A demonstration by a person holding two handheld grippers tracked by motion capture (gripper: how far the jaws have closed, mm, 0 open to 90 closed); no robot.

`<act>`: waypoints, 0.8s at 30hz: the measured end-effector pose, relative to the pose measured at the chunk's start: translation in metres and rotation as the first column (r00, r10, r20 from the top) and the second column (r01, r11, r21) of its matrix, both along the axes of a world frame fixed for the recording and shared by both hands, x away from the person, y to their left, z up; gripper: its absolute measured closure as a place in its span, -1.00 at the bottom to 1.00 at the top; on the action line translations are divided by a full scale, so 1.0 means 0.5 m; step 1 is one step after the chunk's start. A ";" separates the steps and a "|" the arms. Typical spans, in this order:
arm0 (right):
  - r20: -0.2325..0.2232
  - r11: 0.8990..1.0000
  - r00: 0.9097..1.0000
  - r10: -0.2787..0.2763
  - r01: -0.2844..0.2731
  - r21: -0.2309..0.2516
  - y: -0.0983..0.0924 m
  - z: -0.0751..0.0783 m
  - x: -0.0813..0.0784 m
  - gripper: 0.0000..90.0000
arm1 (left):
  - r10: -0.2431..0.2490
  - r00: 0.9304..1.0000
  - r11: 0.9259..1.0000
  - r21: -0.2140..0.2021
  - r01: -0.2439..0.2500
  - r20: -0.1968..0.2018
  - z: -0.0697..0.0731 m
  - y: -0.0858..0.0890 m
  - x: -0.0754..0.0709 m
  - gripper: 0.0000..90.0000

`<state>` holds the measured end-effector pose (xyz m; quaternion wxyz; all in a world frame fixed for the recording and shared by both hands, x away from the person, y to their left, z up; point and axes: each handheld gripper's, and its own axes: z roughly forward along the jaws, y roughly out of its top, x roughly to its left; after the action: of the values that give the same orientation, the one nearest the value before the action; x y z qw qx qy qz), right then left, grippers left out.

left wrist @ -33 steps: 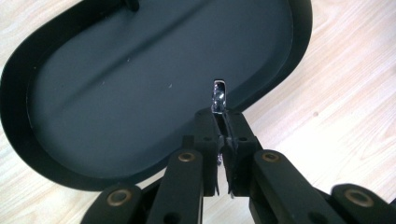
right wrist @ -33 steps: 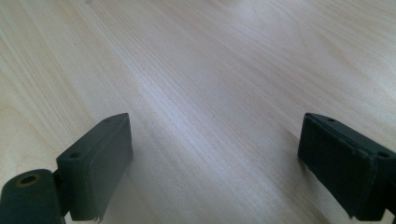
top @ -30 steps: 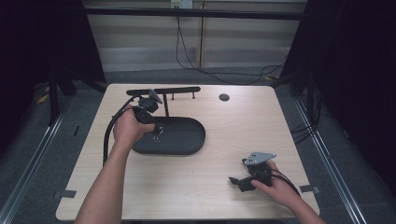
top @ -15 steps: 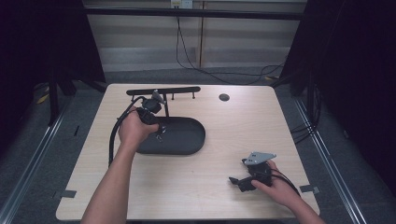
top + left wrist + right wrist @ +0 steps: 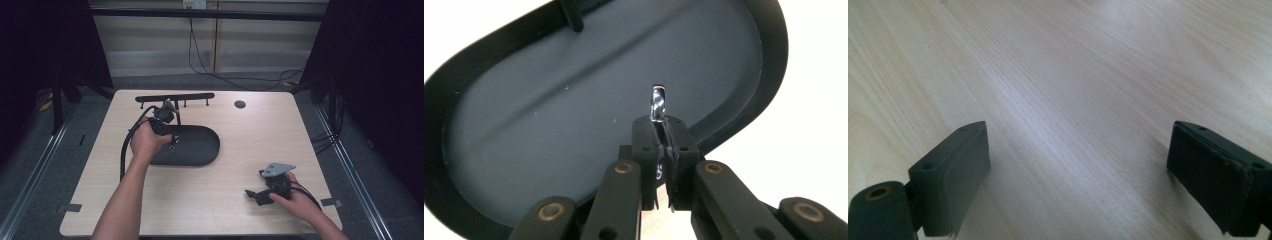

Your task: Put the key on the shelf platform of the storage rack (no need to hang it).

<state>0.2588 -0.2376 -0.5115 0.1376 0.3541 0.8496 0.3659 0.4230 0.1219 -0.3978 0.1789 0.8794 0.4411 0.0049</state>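
My left gripper hangs over the left part of a black oval tray, held from above by a hand. In the left gripper view the left gripper is shut on a small shiny silver piece that sticks up out of the jaws, above the tray floor. I cannot tell what the piece is. My right gripper rests low on the wooden table near the front right. The right gripper is open wide with bare wood between its pads.
A black bar stand on short legs runs along the table's far edge, just behind the tray. A small dark round disc lies to its right. A cable loops from the left gripper down the tray's left side.
The left hand and its gripper have shifted slightly right over the tray, still shut on the silver piece. The right gripper has stayed put.
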 end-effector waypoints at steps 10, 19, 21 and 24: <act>0.001 1.000 1.000 0.002 -0.002 0.000 0.000 0.000 0.000 -0.79 | 0.006 1.000 1.000 0.001 -0.006 0.020 -0.015 0.003 0.001 0.89; -0.003 1.000 1.000 -0.001 0.001 0.000 0.000 0.000 0.000 -0.79 | 0.016 1.000 1.000 -0.007 -0.016 0.021 -0.026 -0.001 0.000 0.89; -0.001 1.000 1.000 0.001 -0.001 0.001 0.000 0.000 0.000 -0.79 | 0.019 0.999 1.000 -0.007 -0.018 0.033 -0.027 -0.002 -0.001 0.89; -0.003 1.000 1.000 -0.001 0.001 0.000 0.000 0.000 0.000 -0.79 | 0.021 0.999 1.000 -0.008 -0.021 0.032 -0.028 -0.003 -0.001 0.89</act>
<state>0.2587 -0.2376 -0.5115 0.1366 0.3551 0.8495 0.3654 0.4225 0.1204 -0.4117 0.1893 0.8739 0.4473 0.0193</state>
